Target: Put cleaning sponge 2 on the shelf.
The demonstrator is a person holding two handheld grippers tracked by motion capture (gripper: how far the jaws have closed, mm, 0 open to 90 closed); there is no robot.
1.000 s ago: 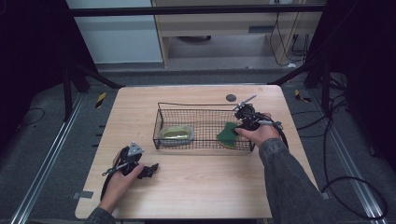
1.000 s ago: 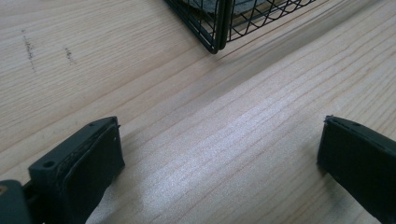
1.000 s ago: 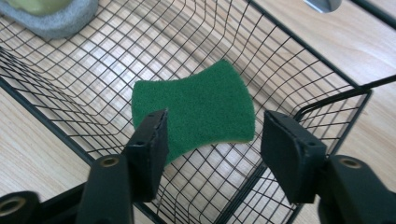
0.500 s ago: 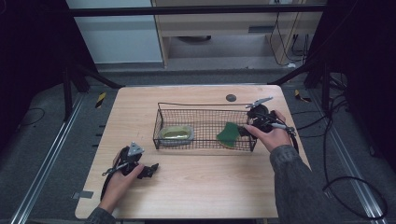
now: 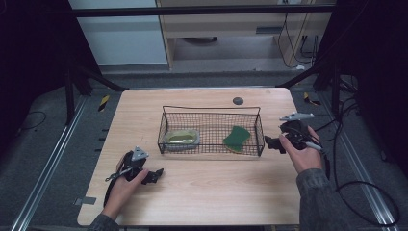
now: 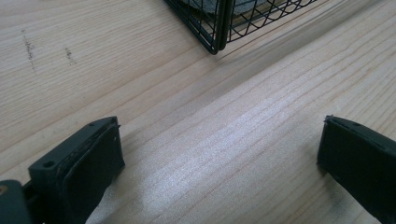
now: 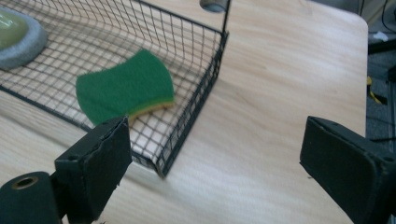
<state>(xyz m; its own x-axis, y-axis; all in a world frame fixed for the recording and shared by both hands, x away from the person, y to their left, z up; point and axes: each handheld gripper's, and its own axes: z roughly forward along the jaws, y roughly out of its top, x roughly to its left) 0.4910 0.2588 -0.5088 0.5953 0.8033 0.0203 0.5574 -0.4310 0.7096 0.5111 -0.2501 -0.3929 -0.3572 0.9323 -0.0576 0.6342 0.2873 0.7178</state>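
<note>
Plainly, nothing on this surface (image 5: pixel 207 192) carries a brand, label or readable writing; the sponge, the basket and the grippers are all unmarked as far as I can see.

The green sponge (image 5: pixel 236 138) with its yellow underside lies inside the black wire basket (image 5: pixel 211 108), at the basket's right end, leaning a little toward the near wall. The right gripper (image 5: pixel 275 143) sits just outside that right end wall, apart from the sponge, with the mesh between them. Its jaws have just been opening and now stand wide apart with nothing between them; in the right gripper view the sponge (image 7: pixel 125 88) lies beyond the left jaw, behind the basket's corner (image 7: pixel 187 140).

At the basket's left end rests a grey-rimmed dish with a yellow-green pad (image 5: pixel 181 138).

The left gripper (image 5: pixel 156 175) rests on the surface near the front left, well apart from the basket, its jaws also spread wide over bare wood.
</note>
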